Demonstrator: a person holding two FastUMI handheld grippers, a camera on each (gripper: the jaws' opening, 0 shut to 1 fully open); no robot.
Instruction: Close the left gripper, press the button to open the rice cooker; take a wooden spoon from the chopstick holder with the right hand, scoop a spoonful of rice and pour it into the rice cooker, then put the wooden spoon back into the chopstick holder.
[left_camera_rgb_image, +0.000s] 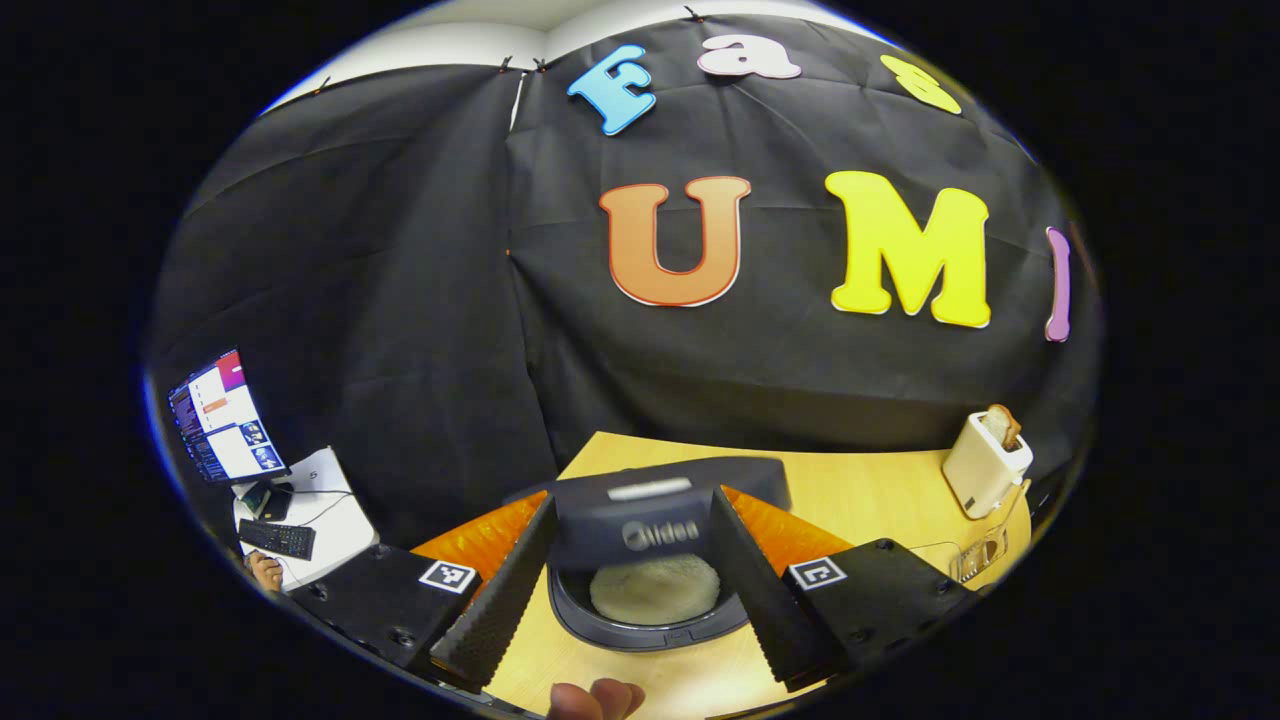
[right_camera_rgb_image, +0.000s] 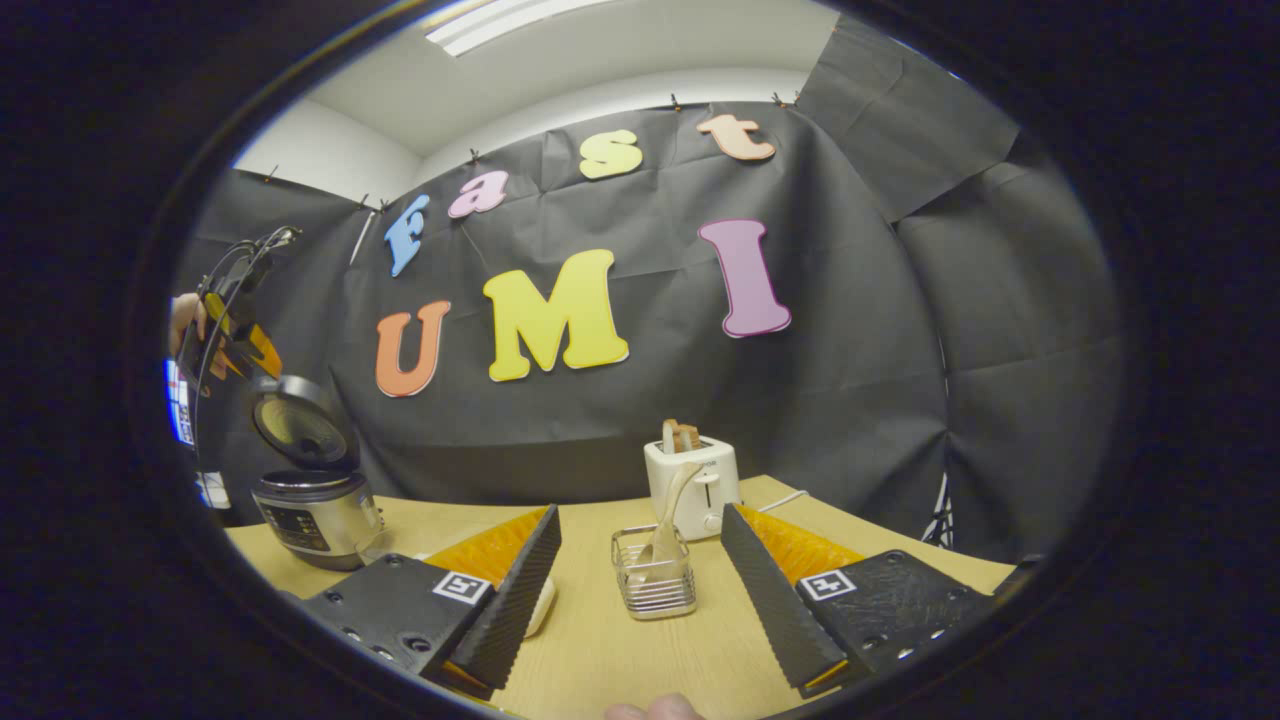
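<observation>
The right claw (right_camera_rgb_image: 640, 590) hangs low over the pale wooden worktop (right_camera_rgb_image: 600, 650) with its two ridged fingers spread wide and nothing between them. Straight ahead in the gap, apart from both fingers, stands the small wire-basket chopstick holder (right_camera_rgb_image: 654, 582), and the light wooden spoon (right_camera_rgb_image: 668, 530) leans upright in it, handle tipped up toward the white two-slot toaster (right_camera_rgb_image: 692, 487) just behind. A pale rounded thing (right_camera_rgb_image: 541, 604) peeks out beside the inner finger (too hidden to name).

The left claw (left_camera_rgb_image: 635, 585) is also wide open and empty, looking down on the dark round rice cooker (left_camera_rgb_image: 650, 625): its raised lid (left_camera_rgb_image: 655, 505) stands up between the fingers and a pale layer lies in the inner pot below. In the right gripper view the same silver-bodied cooker (right_camera_rgb_image: 318, 515) sits at the far left of the worktop, lid tilted up and back, with the other claw (right_camera_rgb_image: 235, 340) held above it in a hand (right_camera_rgb_image: 185, 320).

The lid step looks done; the spoon is not yet taken. The risk from here is likely the grasp: the handle is thin and slanted, so fingers closing off-centre could push it sideways, or drag the light wire holder along or tip it. A low approach could catch the holder's rim.
</observation>
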